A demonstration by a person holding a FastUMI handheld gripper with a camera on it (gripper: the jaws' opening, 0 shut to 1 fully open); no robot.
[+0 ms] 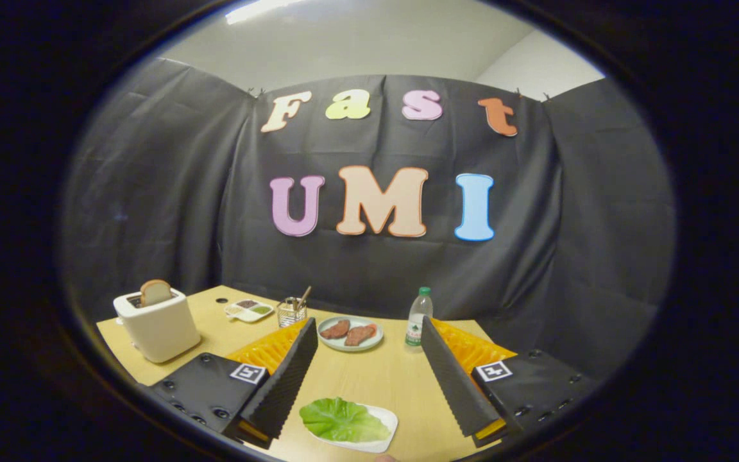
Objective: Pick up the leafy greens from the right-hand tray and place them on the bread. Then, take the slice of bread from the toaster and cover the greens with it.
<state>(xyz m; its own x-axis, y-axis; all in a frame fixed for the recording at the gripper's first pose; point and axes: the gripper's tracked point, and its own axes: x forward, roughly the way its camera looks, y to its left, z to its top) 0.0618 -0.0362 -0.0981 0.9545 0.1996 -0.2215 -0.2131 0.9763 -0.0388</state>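
A pale wooden surface (376, 378) is carrying a cream plastic toaster (158, 327) at its left side, a small white divided dish (249, 310), a clear glass cup (291, 312), a round pale-green plate (350, 333), a clear plastic water bottle (418, 319), and a white rectangular tray (385, 427) lying nearest, between the fingers of the hand-held gripper (374, 385), which are standing wide apart.

1. Slice of bread (155, 292): lower part hidden inside the toaster (158, 324).
2. Small divided dish (249, 310), behind the toaster: contents too small to tell.
3. Cup (291, 312), beyond the toaster: contents indistinct.
4. Gripper (369, 378): fingers spread; orange parts behind partly concealed.
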